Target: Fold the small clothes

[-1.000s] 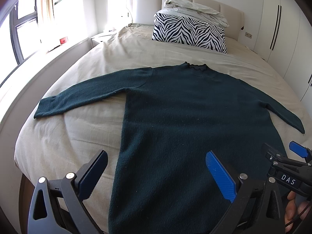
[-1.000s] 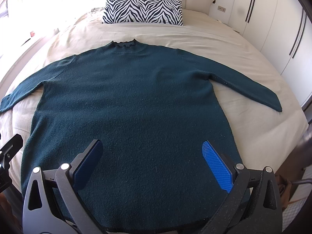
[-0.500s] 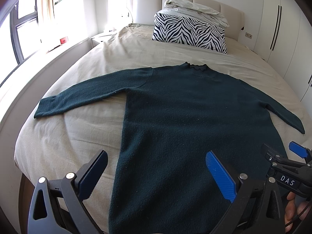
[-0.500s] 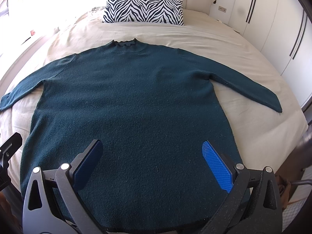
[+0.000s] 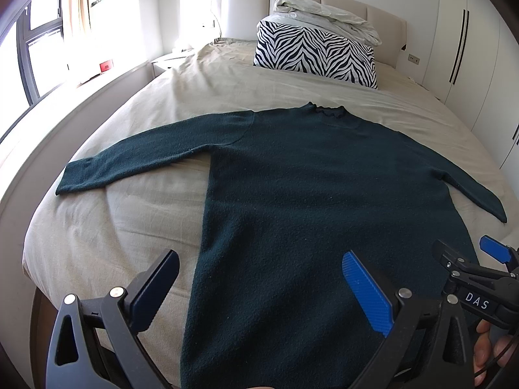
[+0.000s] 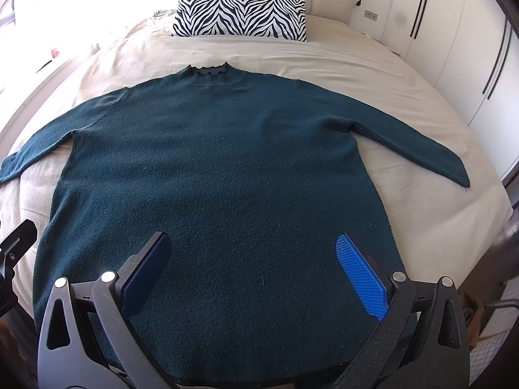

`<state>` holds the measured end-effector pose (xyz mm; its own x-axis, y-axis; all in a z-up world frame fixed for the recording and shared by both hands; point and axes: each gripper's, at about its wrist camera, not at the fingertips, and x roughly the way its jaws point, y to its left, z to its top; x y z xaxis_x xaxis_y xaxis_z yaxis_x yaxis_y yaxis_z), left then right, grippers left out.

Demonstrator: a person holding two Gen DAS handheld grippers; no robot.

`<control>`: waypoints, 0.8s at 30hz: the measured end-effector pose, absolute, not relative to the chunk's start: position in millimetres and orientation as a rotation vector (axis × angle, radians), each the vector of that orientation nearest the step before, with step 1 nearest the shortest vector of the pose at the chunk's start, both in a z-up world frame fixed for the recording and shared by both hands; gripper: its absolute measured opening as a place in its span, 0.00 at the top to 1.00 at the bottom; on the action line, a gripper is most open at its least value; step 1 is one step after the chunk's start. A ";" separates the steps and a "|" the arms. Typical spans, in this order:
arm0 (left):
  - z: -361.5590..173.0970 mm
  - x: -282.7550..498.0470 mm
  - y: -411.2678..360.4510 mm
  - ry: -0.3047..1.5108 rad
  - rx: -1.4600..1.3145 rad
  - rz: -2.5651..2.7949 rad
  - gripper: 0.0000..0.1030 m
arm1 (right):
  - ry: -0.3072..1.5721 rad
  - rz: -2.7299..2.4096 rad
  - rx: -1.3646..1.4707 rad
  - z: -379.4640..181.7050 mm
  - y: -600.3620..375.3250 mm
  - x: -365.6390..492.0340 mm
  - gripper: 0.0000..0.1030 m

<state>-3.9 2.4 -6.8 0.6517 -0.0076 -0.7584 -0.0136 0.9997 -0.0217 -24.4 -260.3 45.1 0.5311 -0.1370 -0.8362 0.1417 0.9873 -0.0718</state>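
A dark green sweater lies flat and face up on the beige bed, collar toward the headboard and both sleeves spread out sideways. My left gripper hovers open above the sweater's lower left edge, nothing between its blue pads. My right gripper is open too, above the hem near the middle. The right gripper also shows at the right edge of the left wrist view, with a hand below it.
A zebra-striped pillow with a crumpled white duvet on top sits against the headboard. White wardrobe doors stand to the right, a window and sill to the left. Bare bedsheet lies beside the sweater.
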 end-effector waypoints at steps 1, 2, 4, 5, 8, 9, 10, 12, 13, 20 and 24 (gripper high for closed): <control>-6.0 -3.4 2.3 0.861 -0.026 0.004 0.00 | 0.997 -0.166 0.005 45.1 -260.2 -24.4 0.00; -6.4 -3.7 2.4 0.860 -0.026 0.004 0.00 | 0.997 -0.166 0.005 45.0 -260.2 -24.5 0.00; -6.1 -3.4 2.4 0.860 -0.026 0.004 0.00 | 0.998 -0.167 0.006 44.8 -260.0 -24.6 0.00; -5.9 -3.3 2.4 0.861 -0.026 0.004 0.00 | 0.998 -0.167 0.007 44.2 -259.9 -24.5 0.00; -6.5 -3.6 2.6 0.860 -0.027 0.005 0.00 | 1.000 -0.167 0.007 43.3 -259.9 -24.0 0.00; -7.0 -3.6 2.8 0.861 -0.028 0.005 0.00 | 1.001 -0.166 0.007 43.4 -259.9 -23.9 0.00; -6.8 -3.5 2.5 0.862 -0.028 0.004 0.00 | 1.002 -0.166 0.008 42.7 -259.7 -24.0 0.00; -7.6 -4.0 2.7 0.862 -0.028 0.006 0.00 | 1.003 -0.166 0.008 41.7 -259.4 -23.7 0.00; -7.3 -3.9 2.6 0.862 -0.028 0.006 0.00 | 1.004 -0.165 0.009 41.0 -259.8 -23.6 0.00; -9.4 -4.9 3.2 0.860 -0.027 0.009 0.00 | 1.014 -0.162 0.006 36.9 -259.7 -22.6 0.00; -12.0 -6.5 3.5 0.846 -0.014 0.027 0.00 | 1.015 -0.161 0.004 36.2 -259.6 -22.5 0.00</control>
